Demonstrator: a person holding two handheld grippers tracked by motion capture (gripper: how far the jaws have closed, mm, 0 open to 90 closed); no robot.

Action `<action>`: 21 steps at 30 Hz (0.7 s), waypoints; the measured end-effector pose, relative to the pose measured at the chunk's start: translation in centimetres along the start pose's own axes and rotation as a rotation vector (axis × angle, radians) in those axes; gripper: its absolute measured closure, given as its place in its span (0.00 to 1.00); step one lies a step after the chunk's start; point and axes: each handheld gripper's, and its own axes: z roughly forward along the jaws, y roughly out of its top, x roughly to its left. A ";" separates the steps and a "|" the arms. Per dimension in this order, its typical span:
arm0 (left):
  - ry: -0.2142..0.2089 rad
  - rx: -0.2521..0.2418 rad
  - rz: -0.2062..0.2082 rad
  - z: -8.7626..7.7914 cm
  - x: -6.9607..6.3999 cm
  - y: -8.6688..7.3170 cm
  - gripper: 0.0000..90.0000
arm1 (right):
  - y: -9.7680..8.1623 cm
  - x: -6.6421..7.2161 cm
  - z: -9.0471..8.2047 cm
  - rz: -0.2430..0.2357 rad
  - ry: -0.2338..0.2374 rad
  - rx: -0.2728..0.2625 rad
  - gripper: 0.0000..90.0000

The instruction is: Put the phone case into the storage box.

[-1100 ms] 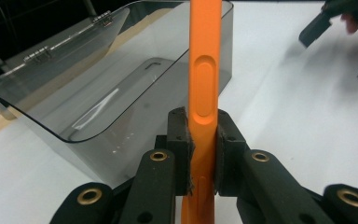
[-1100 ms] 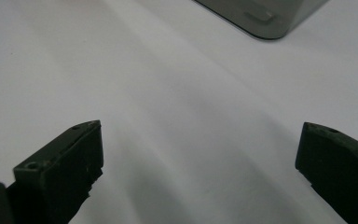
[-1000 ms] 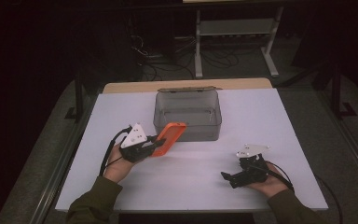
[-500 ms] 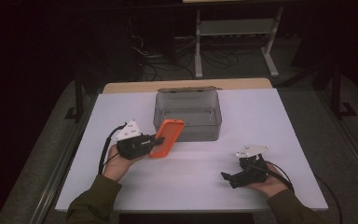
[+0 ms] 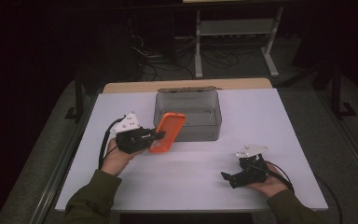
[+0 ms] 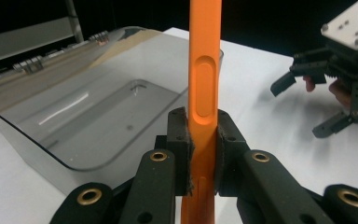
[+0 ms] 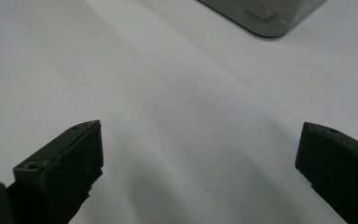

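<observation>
Counting one orange phone case (image 5: 167, 132), one grey box (image 5: 188, 115), two grippers.

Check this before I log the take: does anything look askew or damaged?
Nothing stands out. The left claw grips the orange phone case by its edge, beside the clear box. The right claw rests open.

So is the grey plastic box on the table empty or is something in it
Empty, as far as shows. The grey box stands open-topped, its clear floor bare in the left gripper view; the orange phone case is outside, clamped in the left gripper.
</observation>
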 end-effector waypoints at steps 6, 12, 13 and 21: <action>-0.004 -0.010 -0.006 0.2 0.5 1.0 0.88 | 0.0 -0.1 0.0 0.003 -0.001 0.000 0.00; -0.010 -0.011 -0.006 0.4 1.0 2.1 0.88 | 0.0 -0.1 0.0 0.002 -0.002 -0.003 0.00; -0.010 -0.012 -0.003 0.4 1.1 2.3 0.88 | 0.0 -0.1 0.0 0.004 -0.002 -0.004 0.00; -0.009 -0.027 0.005 0.4 1.9 3.8 0.88 | 0.0 -0.2 0.0 0.007 -0.002 -0.006 0.00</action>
